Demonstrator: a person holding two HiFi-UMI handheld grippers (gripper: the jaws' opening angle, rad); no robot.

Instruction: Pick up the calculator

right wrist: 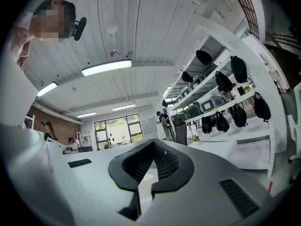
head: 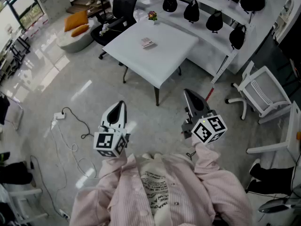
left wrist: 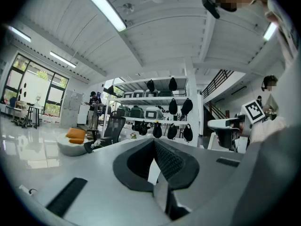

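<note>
Near the tabletop (head: pixel 165 62) middle: calculator (head: pixel 147 43), flat, untouched. Short of its near corner, over the floor (head: pixel 155 124): left gripper (head: pixel 121 104) and right gripper (head: pixel 187 93), level, jaws together, nothing between them.

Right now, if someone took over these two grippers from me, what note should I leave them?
Left gripper: jaws together, empty, held level in front of the person.
Right gripper: jaws together, empty, also level.
Calculator: lies flat near the middle of the white table, well ahead of both grippers. A small flower pot stands at the table's far edge.
Done: nothing yet; the calculator is untouched.
Left: walk up to the table, open one gripper, close it on the calculator, lift.
</note>
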